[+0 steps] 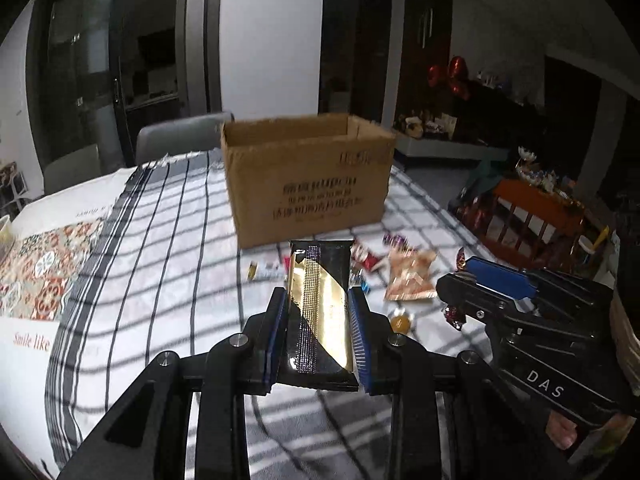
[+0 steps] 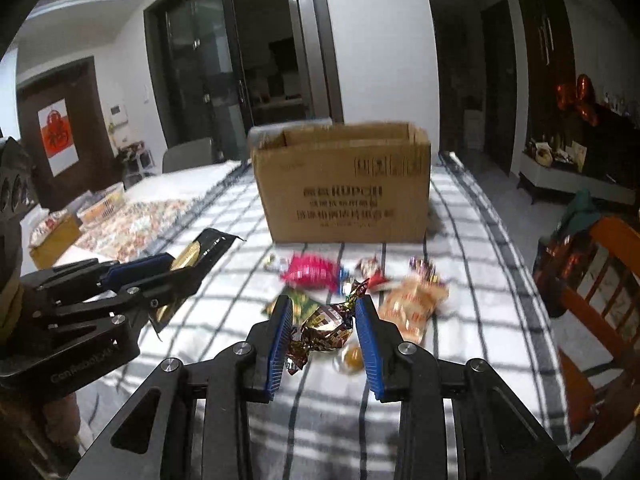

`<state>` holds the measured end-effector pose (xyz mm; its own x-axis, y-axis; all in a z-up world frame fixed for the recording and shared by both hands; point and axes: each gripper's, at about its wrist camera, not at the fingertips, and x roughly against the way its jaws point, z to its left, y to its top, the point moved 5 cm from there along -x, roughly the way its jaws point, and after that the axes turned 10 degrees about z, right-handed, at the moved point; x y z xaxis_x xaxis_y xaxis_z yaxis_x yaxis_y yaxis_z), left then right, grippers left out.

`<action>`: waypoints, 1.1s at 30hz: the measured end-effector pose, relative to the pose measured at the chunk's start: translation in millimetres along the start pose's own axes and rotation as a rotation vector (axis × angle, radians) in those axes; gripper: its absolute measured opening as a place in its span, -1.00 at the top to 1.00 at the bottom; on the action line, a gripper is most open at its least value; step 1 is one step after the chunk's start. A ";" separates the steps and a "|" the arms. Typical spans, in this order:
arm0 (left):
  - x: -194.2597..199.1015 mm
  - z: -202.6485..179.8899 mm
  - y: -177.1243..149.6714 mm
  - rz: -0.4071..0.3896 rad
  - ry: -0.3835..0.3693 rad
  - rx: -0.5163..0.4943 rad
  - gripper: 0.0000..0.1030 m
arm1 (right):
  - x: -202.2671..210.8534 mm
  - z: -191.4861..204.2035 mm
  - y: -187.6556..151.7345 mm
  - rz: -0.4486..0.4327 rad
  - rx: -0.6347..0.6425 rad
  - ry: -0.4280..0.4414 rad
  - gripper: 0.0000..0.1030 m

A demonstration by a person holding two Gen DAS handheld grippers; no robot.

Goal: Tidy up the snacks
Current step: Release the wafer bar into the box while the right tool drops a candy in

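Note:
My left gripper [image 1: 318, 300] is shut on a black and gold snack packet [image 1: 318, 312], held above the checked tablecloth. In the right wrist view the same gripper [image 2: 176, 270] shows at the left with the packet [image 2: 200, 250] sticking out of it. My right gripper [image 2: 322, 312] is shut on a shiny brown twist-wrapped candy [image 2: 324, 326], also lifted off the table; from the left it appears as the black gripper [image 1: 460, 292] with the candy [image 1: 454, 314] under it. An open cardboard box [image 2: 344, 196] stands behind the loose snacks.
Loose snacks lie in front of the box: a pink packet [image 2: 310, 272], an orange bag [image 2: 412, 304], a small round yellow sweet [image 2: 352, 356] and several small candies. A grey chair [image 1: 180, 136] stands behind the table, an orange wooden chair [image 2: 600, 280] at the right.

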<state>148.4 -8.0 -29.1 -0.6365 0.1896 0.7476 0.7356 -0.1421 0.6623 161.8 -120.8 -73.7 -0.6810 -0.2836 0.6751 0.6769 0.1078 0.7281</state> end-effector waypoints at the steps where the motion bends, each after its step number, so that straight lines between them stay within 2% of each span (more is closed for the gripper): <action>1: 2.0 -0.7 8.1 -0.007 -0.013 0.002 0.41 | 1.7 -1.4 5.2 -0.010 -0.002 0.000 0.34; 7: 5.7 1.3 48.6 -0.070 0.003 -0.028 0.41 | 5.0 -12.8 45.1 -0.074 -0.015 -0.004 0.34; 13: -4.1 9.0 87.5 -0.073 0.004 -0.046 0.41 | 0.3 -21.3 85.6 -0.105 -0.018 -0.006 0.34; 27: -45.7 34.9 173.9 -0.040 0.027 -0.067 0.41 | -46.0 -36.5 172.7 -0.069 0.013 0.002 0.34; 33: -70.8 42.7 204.3 0.007 0.009 -0.064 0.41 | -80.5 -46.9 206.9 -0.003 0.004 0.024 0.34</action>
<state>353.6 -9.0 51.2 -0.6341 0.1794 0.7522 0.7237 -0.2051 0.6590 369.7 -120.3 17.0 -0.6760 -0.3063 0.6702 0.6740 0.1106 0.7304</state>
